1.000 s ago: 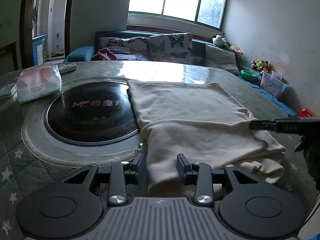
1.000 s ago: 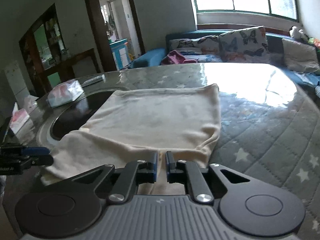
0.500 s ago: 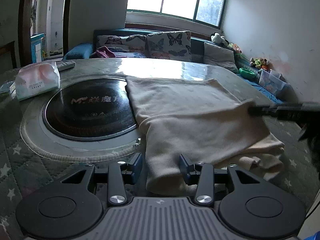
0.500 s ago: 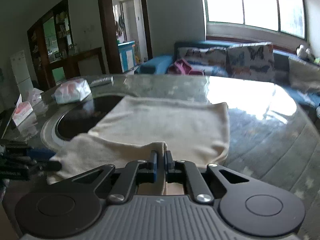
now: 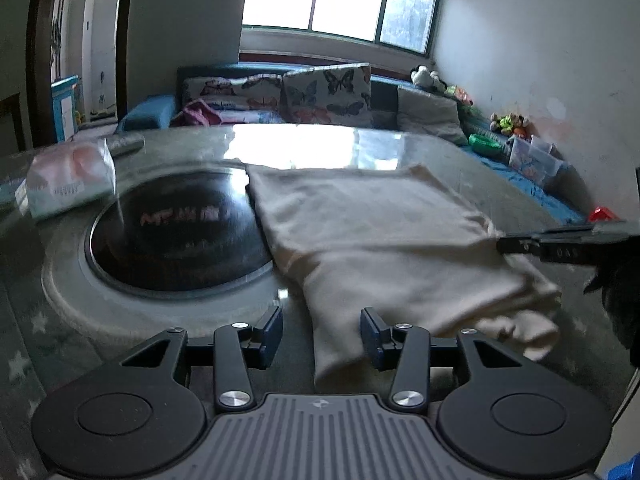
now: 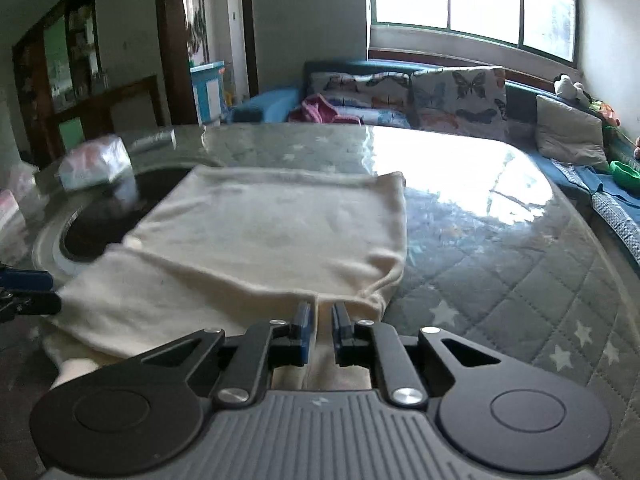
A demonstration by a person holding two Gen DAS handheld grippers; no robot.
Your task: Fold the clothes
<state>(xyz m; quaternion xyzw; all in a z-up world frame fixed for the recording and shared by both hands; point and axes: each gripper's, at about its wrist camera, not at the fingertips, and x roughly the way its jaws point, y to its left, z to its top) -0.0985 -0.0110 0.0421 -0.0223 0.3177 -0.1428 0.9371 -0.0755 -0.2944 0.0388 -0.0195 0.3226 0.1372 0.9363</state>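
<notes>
While the right gripper (image 6: pixel 321 322) is pinching the cloth (image 6: pixel 280 236) near the tabletop's (image 6: pixel 500 264) near edge to fold it, the left gripper (image 5: pixel 321 332) is gaping, empty.

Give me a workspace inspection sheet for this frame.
surface: glass-topped table, quilted star cover beneath, round black hotplate inset.
job's things: cream garment, partly folded, overlapping the hotplate's edge.
clutter: tissue pack and remote, far left.
grippers: left claw open, jaws have just been opening, garment edge between them; right claw shut on the garment's near fold.
cables: nothing seen.
surroundings: sofa with butterfly cushions, window behind.
</notes>
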